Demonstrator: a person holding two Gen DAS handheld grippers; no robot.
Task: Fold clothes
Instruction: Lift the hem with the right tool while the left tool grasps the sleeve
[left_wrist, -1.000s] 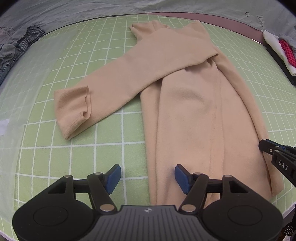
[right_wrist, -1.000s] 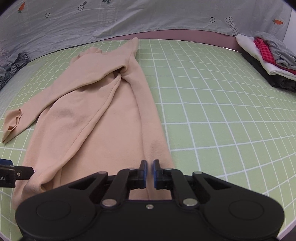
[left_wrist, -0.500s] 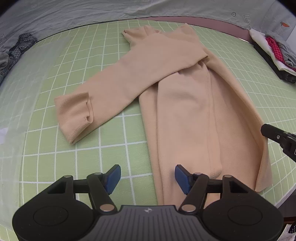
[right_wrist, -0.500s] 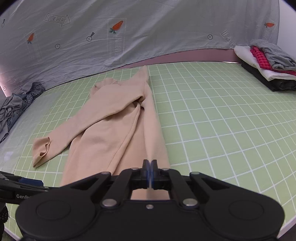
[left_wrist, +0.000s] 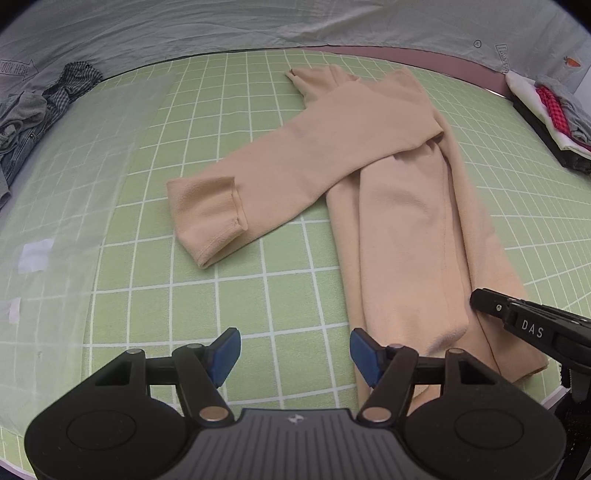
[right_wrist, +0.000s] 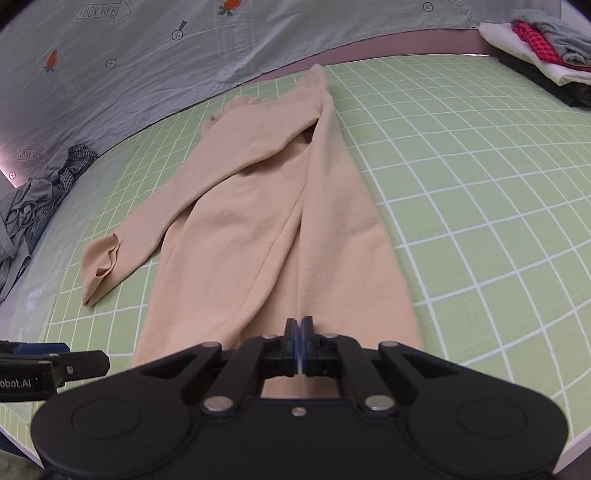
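Note:
A beige long-sleeved garment (left_wrist: 399, 221) lies lengthwise on the green grid mat (left_wrist: 147, 258), one sleeve folded across it and its cuff (left_wrist: 207, 218) pointing left. My left gripper (left_wrist: 293, 354) is open at the garment's near left corner, with only its right finger over the fabric. My right gripper (right_wrist: 299, 343) is shut at the near hem of the garment (right_wrist: 251, 221), and a crease runs straight into its fingertips. Its finger (left_wrist: 517, 321) shows over the near right edge in the left wrist view.
A heap of unfolded clothes (left_wrist: 33, 110) sits at the far left of the mat. A stack of folded clothes (right_wrist: 543, 48) lies at the far right. A grey printed sheet (right_wrist: 184, 55) hangs behind. The mat's near edge is just under both grippers.
My right gripper went from a narrow gap to fully shut at the hem. The hem's right edge rose, then settled lower. Both cameras shifted slightly; the left gripper stayed open.

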